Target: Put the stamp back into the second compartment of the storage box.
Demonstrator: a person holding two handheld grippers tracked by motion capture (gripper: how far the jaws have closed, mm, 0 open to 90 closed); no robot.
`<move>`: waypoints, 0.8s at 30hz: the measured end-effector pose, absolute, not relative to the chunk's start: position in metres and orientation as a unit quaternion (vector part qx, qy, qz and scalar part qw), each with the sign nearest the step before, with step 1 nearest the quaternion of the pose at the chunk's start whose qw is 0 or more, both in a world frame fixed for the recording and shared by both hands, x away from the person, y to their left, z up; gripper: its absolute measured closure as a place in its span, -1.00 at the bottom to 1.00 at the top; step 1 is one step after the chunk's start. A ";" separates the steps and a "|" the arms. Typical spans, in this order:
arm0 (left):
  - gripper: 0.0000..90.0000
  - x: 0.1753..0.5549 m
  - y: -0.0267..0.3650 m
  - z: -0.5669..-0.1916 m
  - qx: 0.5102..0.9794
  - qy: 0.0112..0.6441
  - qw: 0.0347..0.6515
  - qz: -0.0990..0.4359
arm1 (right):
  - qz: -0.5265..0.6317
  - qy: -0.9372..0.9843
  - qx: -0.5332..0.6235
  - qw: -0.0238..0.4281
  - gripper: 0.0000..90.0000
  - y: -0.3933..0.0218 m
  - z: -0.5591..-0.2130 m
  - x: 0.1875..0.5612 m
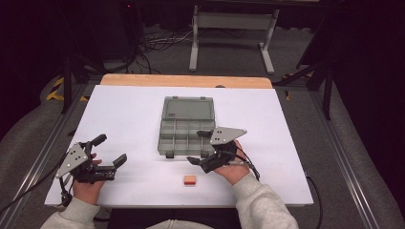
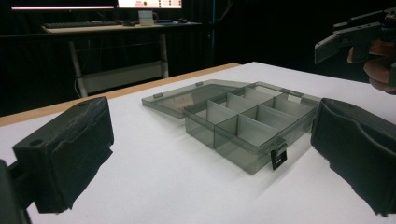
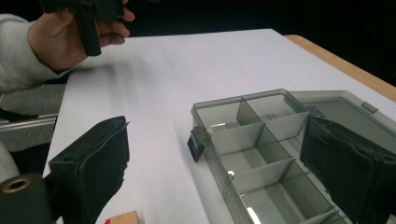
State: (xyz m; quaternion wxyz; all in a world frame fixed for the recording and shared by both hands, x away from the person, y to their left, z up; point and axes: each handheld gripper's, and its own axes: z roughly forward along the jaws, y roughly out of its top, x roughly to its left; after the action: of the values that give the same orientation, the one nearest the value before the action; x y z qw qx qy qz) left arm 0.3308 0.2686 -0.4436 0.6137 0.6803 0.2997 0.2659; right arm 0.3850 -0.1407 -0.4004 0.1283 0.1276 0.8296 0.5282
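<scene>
Two grippers, left gripper (image 1: pixel 109 151) and right gripper (image 1: pixel 199 147), both jaws apart and empty, beside open organizer box (image 1: pixel 186 126) mid-tabletop (image 1: pixel 124 109), small orange block (image 1: pixel 189 180) near front edge, probably for easy reach.

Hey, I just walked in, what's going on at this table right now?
A person sits at a white table holding a two-jaw gripper in each hand. Both the left gripper and the right gripper are open and hold nothing. A grey compartment box lies open mid-table, its visible compartments looking empty. A small orange block sits near the front edge, untouched.
</scene>
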 end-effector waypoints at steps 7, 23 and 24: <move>-1.00 0.331 0.268 -0.443 0.680 0.299 0.614 0.268 | 0.497 0.855 0.109 0.101 -0.70 -0.136 -0.401 0.384; -0.99 0.331 0.268 -0.444 0.679 0.297 0.616 0.267 | 0.422 0.902 0.073 0.049 -0.52 -0.120 -0.408 0.380; -1.00 0.331 0.268 -0.444 0.679 0.297 0.616 0.267 | 0.413 0.907 0.069 0.047 -0.51 -0.118 -0.409 0.380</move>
State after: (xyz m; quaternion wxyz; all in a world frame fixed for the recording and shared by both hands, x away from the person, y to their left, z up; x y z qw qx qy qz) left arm 0.3305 0.2679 -0.4436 0.6159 0.6790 0.2970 0.2672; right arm 0.3798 -0.1183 -0.4087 0.0472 0.0692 0.9068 0.4131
